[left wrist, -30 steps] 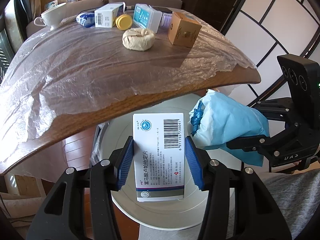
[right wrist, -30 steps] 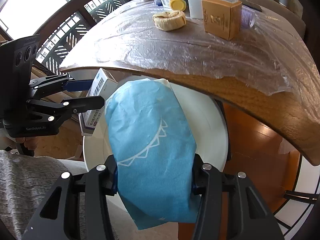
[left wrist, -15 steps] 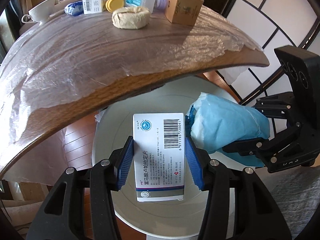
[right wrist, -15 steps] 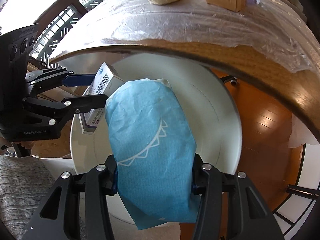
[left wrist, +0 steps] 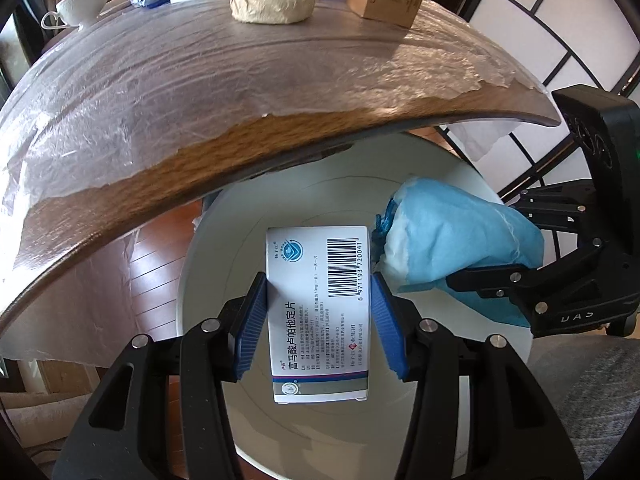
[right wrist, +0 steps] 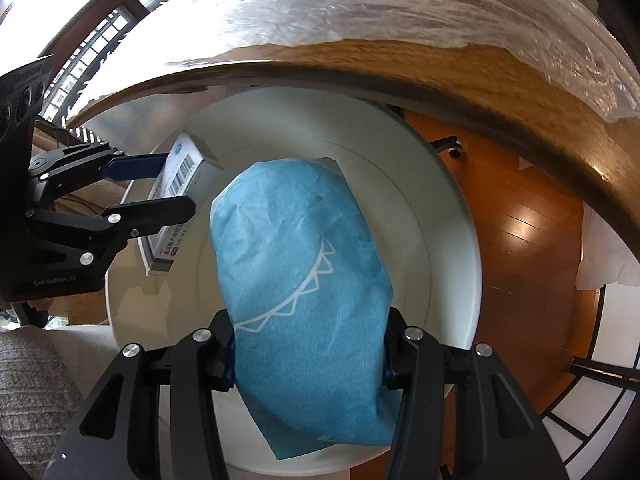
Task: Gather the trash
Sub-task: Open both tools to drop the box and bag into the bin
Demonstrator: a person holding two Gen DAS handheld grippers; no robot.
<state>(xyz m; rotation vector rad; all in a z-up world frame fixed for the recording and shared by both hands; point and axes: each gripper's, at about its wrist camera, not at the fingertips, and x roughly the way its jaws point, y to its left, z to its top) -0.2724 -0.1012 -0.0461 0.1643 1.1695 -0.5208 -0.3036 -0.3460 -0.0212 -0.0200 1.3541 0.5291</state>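
Gripping medicine box [left wrist: 318,312], left gripper [left wrist: 318,324], over bin [left wrist: 208,280]

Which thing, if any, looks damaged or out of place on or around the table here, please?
The clear plastic sheet over the table looks torn: its near edge is ragged and stops short, leaving bare wood along the rim.

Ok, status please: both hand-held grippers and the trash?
Left hand-held gripper shut on medicine box. Right hand-held gripper shut on blue paper bag. Both over white bin. Nothing in the way.
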